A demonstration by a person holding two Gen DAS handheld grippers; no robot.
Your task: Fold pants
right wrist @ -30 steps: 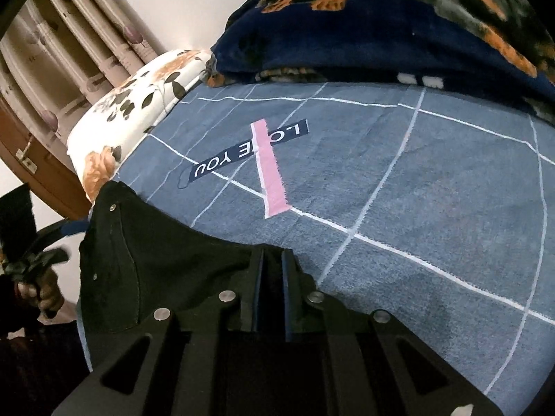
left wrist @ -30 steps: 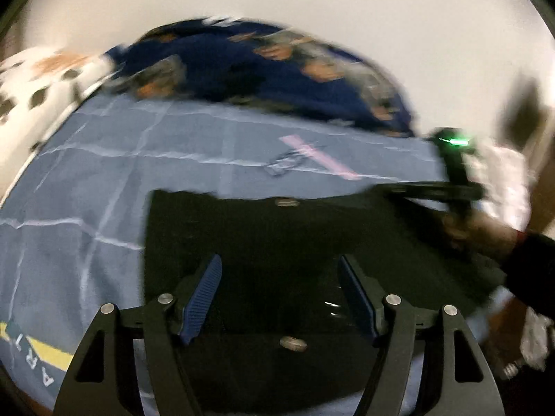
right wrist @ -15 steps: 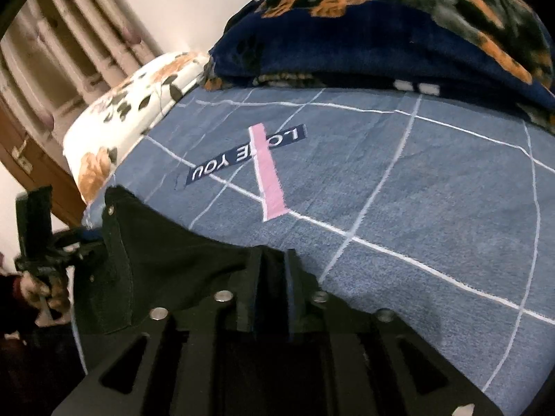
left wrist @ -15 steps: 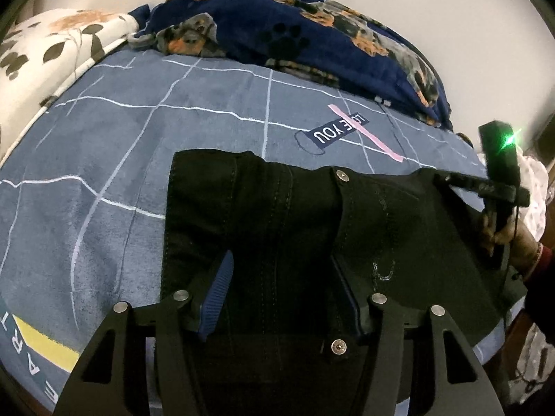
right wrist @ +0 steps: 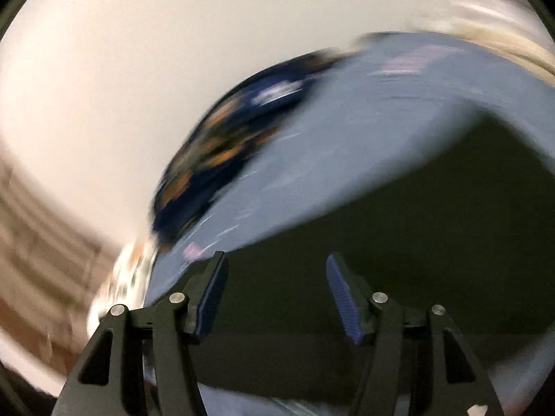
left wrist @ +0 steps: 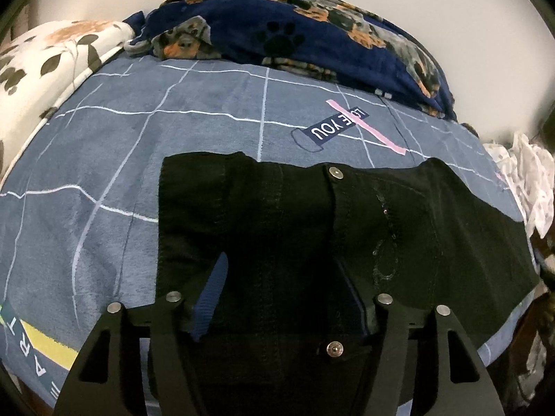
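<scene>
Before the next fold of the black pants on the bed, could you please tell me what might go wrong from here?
1. The pants lie at the near right edge of the blue bedspread; a tug could slide them off.
2. The right gripper has just been opening, nothing is pinched, and its view is motion-blurred, so regrasping may miss.
3. The left gripper, open over the fabric, might catch several layers.

Motion blur smears the right wrist view's bedding (right wrist: 347,159) and pants (right wrist: 399,242).
</scene>
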